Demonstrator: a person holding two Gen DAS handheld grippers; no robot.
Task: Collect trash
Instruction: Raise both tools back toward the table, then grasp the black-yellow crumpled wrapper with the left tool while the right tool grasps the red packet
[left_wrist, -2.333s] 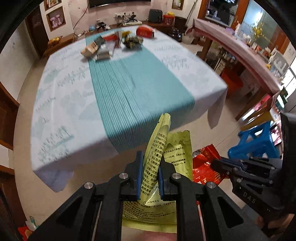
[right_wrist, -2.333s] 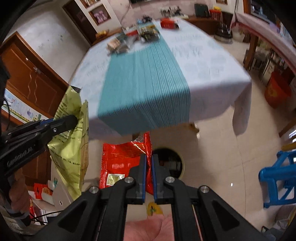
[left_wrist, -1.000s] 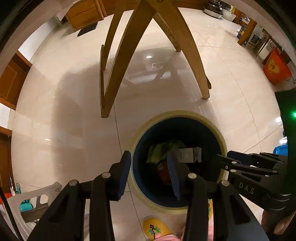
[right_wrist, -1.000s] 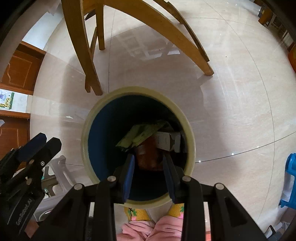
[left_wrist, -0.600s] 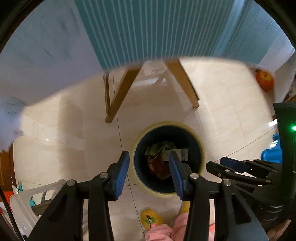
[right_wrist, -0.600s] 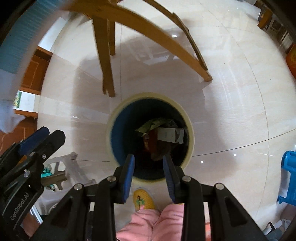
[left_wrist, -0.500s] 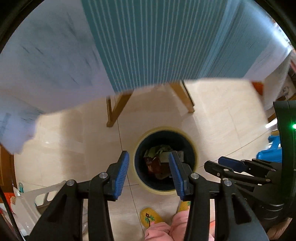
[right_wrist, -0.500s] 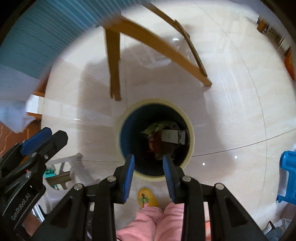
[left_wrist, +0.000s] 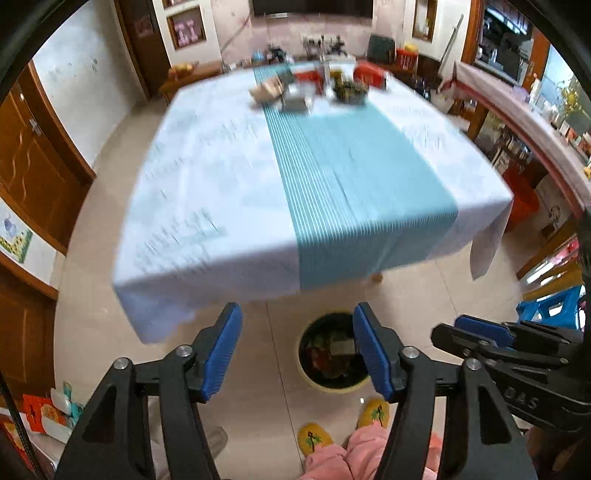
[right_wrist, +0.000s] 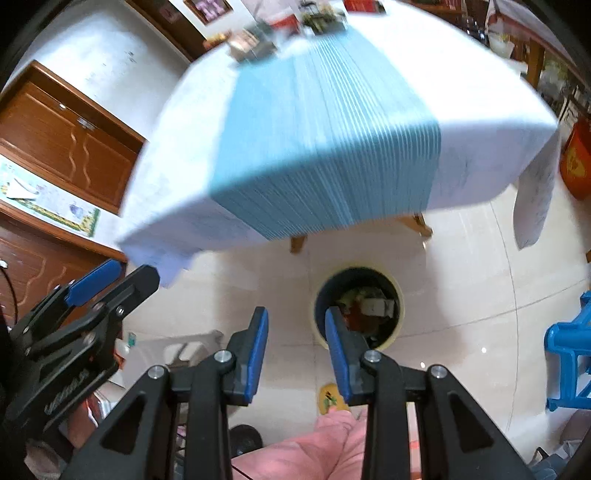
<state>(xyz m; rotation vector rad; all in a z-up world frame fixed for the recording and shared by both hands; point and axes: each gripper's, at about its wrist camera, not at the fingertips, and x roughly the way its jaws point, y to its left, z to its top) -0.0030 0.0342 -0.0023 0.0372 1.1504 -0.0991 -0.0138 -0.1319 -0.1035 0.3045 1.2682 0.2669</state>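
Blue-padded, your left gripper (left_wrist: 297, 350) has just been opening and, like the right gripper (right_wrist: 297, 349), holds nothing; next, fetch the wrappers heaped far across the teal-striped white tablecloth (left_wrist: 221, 177).

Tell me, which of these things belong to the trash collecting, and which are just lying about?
Part of the job:
- trash bin on the floor, wrappers already inside
- litter pile at the table's far end
- left gripper and right gripper, both open and empty

Just lying about:
- blue stool
- orange bucket
- yellow slippers

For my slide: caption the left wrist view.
Open left gripper above the floor bin, trash left on the table.
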